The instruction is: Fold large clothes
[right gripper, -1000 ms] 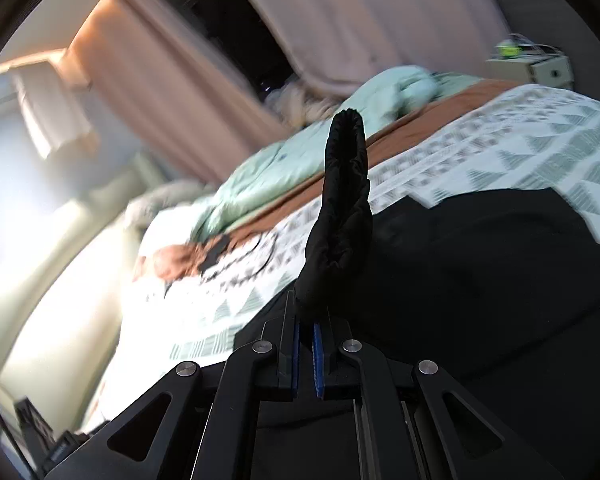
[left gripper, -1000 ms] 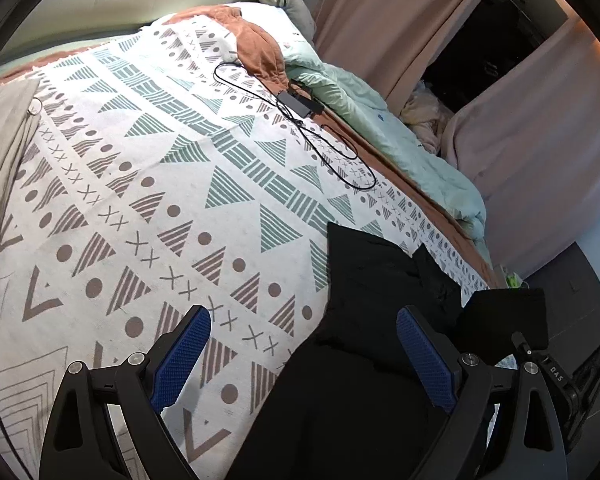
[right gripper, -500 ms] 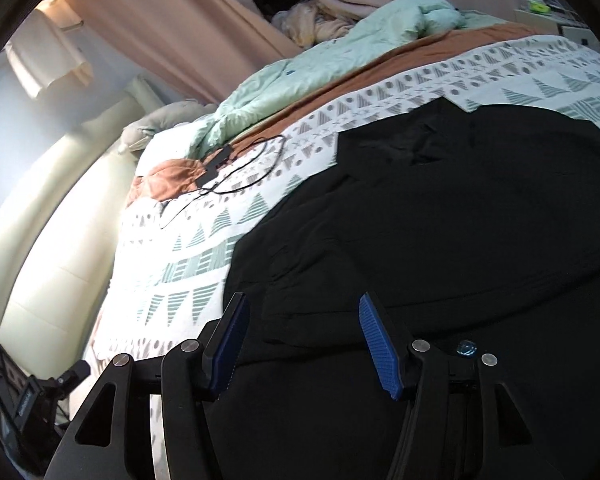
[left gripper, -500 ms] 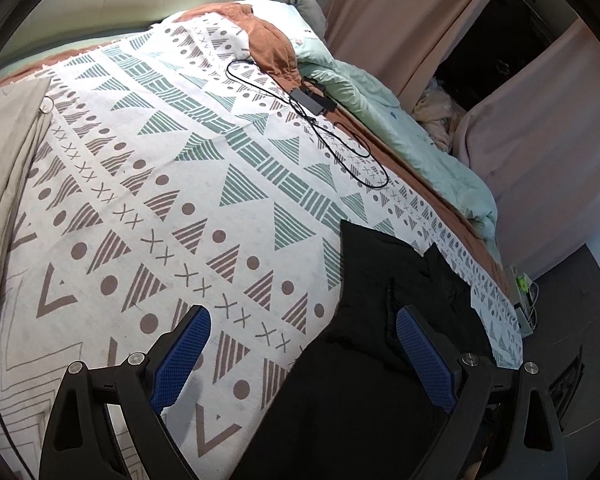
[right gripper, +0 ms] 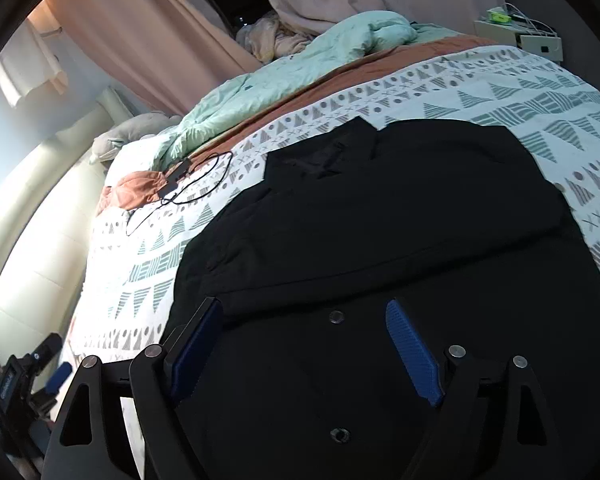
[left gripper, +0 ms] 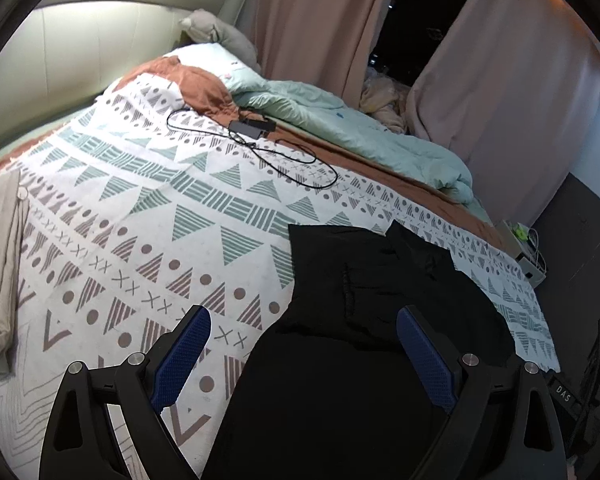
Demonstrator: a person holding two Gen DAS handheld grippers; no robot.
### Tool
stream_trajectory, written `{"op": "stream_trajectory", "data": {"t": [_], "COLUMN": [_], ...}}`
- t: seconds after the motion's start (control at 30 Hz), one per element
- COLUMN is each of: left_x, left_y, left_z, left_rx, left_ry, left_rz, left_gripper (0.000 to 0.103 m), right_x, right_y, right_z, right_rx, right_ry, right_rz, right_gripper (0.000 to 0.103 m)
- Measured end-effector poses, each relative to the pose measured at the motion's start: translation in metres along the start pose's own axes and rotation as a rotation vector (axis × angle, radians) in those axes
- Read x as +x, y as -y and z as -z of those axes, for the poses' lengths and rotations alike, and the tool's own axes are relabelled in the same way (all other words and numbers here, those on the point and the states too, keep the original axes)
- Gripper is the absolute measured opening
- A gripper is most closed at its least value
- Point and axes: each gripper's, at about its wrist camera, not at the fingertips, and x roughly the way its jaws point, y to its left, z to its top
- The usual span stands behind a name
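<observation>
Our black garment [right gripper: 400, 216] lies spread on the patterned bedspread [left gripper: 148, 216], toward the near side of the bed, with one part already laid over the body and its collar end pointing toward the mint duvet [left gripper: 340, 120]. Our right gripper [right gripper: 304, 344] hangs just above the dark cloth, its jaws having just been opening; they now stand wide with nothing between them, only the fabric and two snap buttons [right gripper: 336, 317] showing beneath. Our left gripper [left gripper: 304, 356] is likewise wide open and empty, poised over the garment's edge where black meets the pattern. The risks we see start with the cloth itself: it is thick and uniformly dark, so layers are hard to tell apart, and a pinch could catch only the top layer or drag the laid-over part out of line. If we pinch too deep, we may take the bedspread along with the garment. Further out, the black cable and its adapter [left gripper: 252, 128] lie on the bedspread well apart from the garment; a wide sweep toward them could snag the loop. The beige cloth [left gripper: 0, 264] at the far left seems out of harm's way.
</observation>
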Motion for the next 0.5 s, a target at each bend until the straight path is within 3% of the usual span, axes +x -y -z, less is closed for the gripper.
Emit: {"op": "stream_trajectory", "data": {"t": [0.07, 0.13, 0.37, 0.5], "left_x": [-0.006, -0.012, -0.029, -0.041], "left_y": [0.009, 0.016, 0.024, 0.017], "left_z": [0.004, 0.011, 0.046, 0.063], "left_rx": [0.038, 0.075, 0.167, 0.170], "left_ry": [0.012, 0.012, -0.012, -0.025], "left_rz": [0.003, -0.001, -0.012, -0.024], "left_gripper": [0.095, 0.095, 0.100, 0.100], "right_x": [-0.008, -0.020, -0.055, -0.074], "right_y": [0.010, 0.023, 0.054, 0.069], "right_z": [0.000, 0.002, 0.021, 0.036], "right_rx": [0.014, 0.036, 0.053, 0.071], "right_ry": [0.002, 0.009, 0.026, 0.036], "right_rz": [0.012, 0.018, 0.057, 0.058], "right_gripper": [0.094, 0.098, 0.099, 0.099]}}
